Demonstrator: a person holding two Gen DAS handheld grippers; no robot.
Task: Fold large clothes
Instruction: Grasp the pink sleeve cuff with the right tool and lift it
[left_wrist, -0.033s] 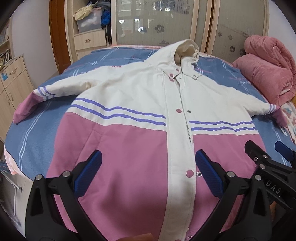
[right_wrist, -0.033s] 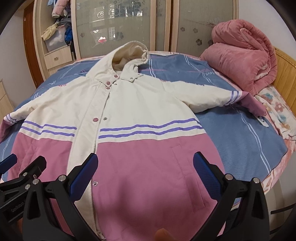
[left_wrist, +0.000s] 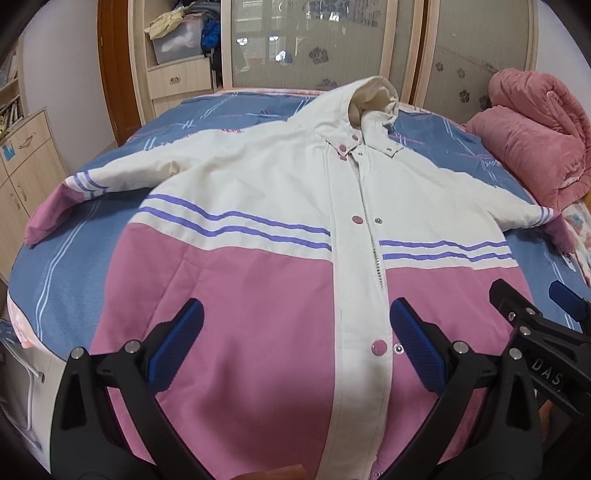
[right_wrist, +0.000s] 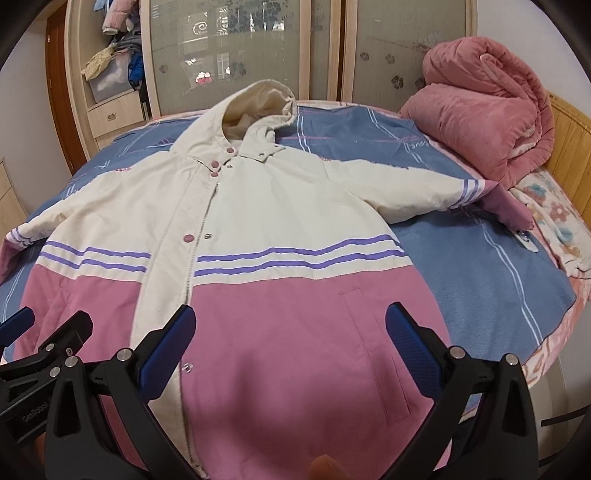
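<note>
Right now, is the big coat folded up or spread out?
Spread out. The coat lies flat on the bed, front up, both sleeves stretched sideways.

home bedroom, bed (left_wrist: 110, 206), wardrobe (right_wrist: 229, 55), probably a rolled quilt (right_wrist: 480, 110)

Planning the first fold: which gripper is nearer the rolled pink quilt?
Right. The right gripper hovers over the jacket's hem on the side where the quilt lies; the left gripper hovers farther from it.

jacket (left_wrist: 258, 302) hem: cut off by bottom edge | far wardrobe (right_wrist: 229, 55) shelf contents: too small to tell
</note>
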